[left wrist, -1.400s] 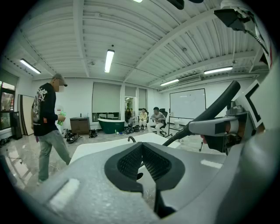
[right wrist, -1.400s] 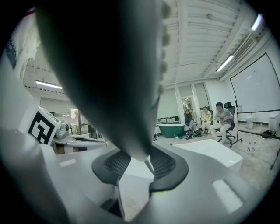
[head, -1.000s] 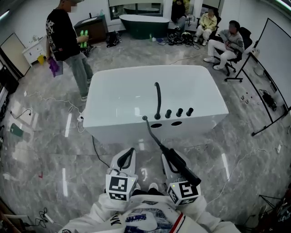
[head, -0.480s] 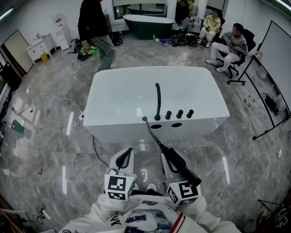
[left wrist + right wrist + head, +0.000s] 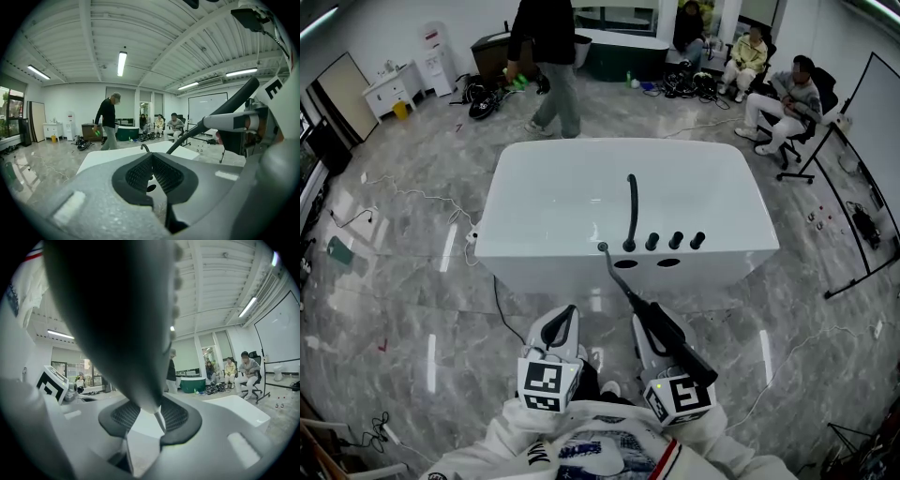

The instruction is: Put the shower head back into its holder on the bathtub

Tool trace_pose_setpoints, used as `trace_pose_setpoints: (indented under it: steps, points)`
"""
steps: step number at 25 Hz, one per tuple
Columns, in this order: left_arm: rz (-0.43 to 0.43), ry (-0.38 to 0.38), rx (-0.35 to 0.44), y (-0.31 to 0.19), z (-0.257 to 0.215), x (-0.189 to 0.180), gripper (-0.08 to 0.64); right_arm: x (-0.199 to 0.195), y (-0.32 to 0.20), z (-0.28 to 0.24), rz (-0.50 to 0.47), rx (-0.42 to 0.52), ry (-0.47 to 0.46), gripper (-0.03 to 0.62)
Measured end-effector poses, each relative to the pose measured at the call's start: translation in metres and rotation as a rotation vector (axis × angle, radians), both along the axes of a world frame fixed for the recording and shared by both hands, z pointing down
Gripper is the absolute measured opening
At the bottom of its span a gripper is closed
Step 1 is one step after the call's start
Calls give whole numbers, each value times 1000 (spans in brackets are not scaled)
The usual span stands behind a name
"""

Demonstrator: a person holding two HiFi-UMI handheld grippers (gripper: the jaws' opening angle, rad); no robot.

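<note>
From here, the right gripper (image 5: 649, 330) has its jaws clamped on the handle of the black shower head (image 5: 673, 347), held above the floor short of the white bathtub (image 5: 581, 187), its hose (image 5: 616, 275) running to the near ledge, while the left gripper (image 5: 560, 325), jaws together, holds nothing.

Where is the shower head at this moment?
In the head view the shower head is low, right of centre, held by the right gripper in front of the bathtub; its hose runs to the rim beside the faucet.
</note>
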State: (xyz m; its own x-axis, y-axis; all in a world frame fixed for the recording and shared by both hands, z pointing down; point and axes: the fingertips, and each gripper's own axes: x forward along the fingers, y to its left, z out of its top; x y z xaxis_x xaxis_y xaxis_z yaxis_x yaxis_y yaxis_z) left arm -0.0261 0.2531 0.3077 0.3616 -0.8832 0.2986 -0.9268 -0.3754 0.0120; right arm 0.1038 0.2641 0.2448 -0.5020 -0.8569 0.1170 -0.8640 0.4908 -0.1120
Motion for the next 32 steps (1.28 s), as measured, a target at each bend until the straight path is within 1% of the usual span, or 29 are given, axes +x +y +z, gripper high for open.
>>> trace_pose_setpoints:
  steps: [13, 20, 25, 32]
  points:
    - [10, -1, -4, -39, 3, -6, 0, -15, -37, -5, -13, 19, -1, 138]
    - [28, 0, -24, -57, 10, -4, 0, -15, -52, 18, 5, -39, 1, 138]
    - [40, 3, -44, -72, 17, -1, 0, -16, -68, 17, 3, -41, -2, 138]
    - [50, 12, -59, -94, 22, -15, 0, -28, -90, 34, 23, -79, 10, 138]
